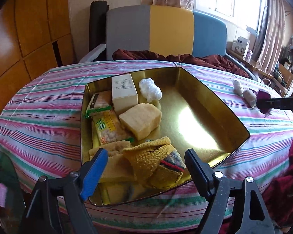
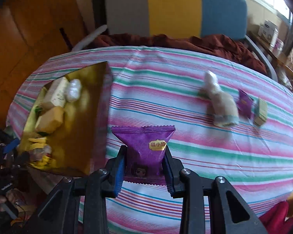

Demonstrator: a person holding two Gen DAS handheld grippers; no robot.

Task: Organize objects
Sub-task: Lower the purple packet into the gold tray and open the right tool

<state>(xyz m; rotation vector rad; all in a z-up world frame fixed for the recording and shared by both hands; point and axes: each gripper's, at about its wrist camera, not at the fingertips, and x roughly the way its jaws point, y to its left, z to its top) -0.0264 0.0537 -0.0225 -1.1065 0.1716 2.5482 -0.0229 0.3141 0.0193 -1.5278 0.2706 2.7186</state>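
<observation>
Striped bedsheet (image 2: 185,101): my right gripper (image 2: 144,165) clamps the purple packet (image 2: 144,144); gold tin (image 2: 82,128) lies leftward, beneath my released left gripper (image 1: 146,165).

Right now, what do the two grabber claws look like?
Both are black plastic clamps with silver bolts. The left gripper has one blue ridged finger and one black toothed finger. The right gripper has blue pads inside its fingers.

Motion blur smears the rolled sock (image 2: 222,105) and gold tin (image 2: 84,117) (contents indistinct too).
</observation>
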